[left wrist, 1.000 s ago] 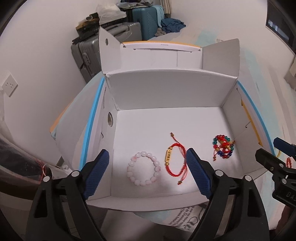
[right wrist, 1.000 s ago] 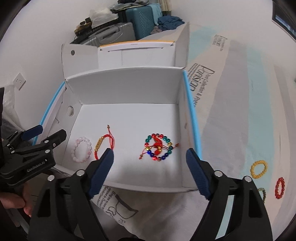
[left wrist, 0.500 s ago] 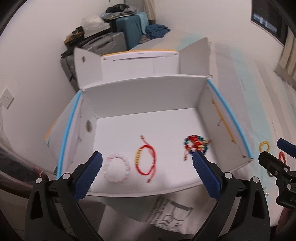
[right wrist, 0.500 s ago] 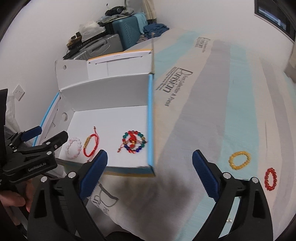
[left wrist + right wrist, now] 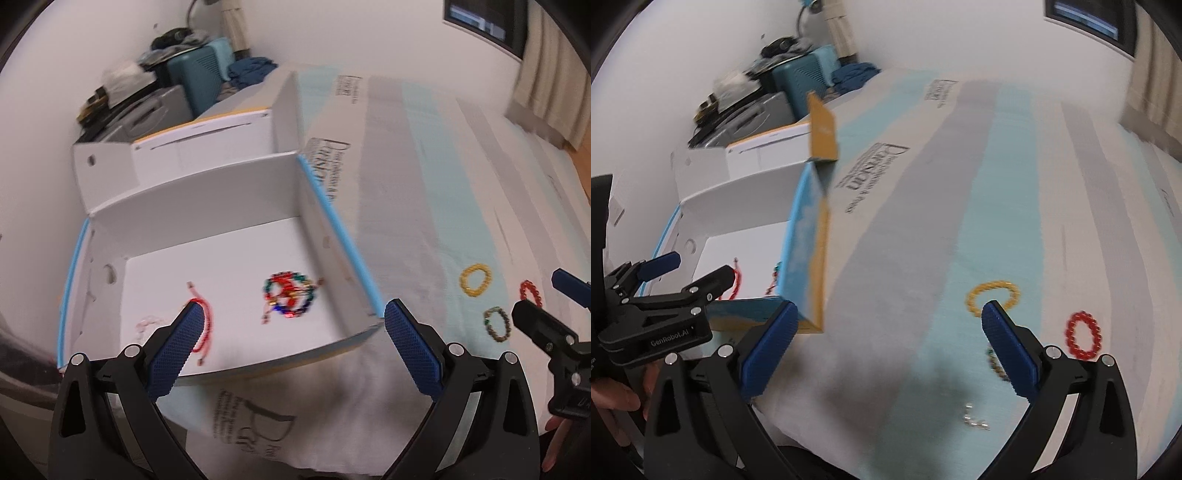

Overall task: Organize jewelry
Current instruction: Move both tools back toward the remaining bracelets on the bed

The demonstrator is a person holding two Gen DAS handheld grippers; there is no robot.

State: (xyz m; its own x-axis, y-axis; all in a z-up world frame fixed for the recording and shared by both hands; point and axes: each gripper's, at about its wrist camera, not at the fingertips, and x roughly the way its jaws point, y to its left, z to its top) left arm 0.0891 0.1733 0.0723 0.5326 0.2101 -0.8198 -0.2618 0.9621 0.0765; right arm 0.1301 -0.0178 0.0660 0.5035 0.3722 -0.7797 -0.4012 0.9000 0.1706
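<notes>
An open white cardboard box (image 5: 207,192) sits on the bed. Inside lie a multicoloured bead bracelet (image 5: 290,299), a red cord bracelet (image 5: 205,325) and a pale pink bead bracelet (image 5: 146,325), partly hidden by my left finger. On the sheet to the right lie a yellow bead bracelet (image 5: 991,297), a red bead bracelet (image 5: 1084,336) and a dark green bead bracelet (image 5: 496,323). My left gripper (image 5: 291,350) is open and empty over the box's front edge. My right gripper (image 5: 886,347) is open and empty above the sheet, left of the loose bracelets.
The box's right wall (image 5: 809,254) is blue and orange outside. A small silver piece (image 5: 975,421) lies on the sheet near my right gripper. Suitcases and clothes (image 5: 177,85) are stacked behind the box by the wall. A curtain (image 5: 546,70) hangs at right.
Both grippers have swung right, away from the box's middle toward the loose bracelets on the sheet. Both stay open and empty.
</notes>
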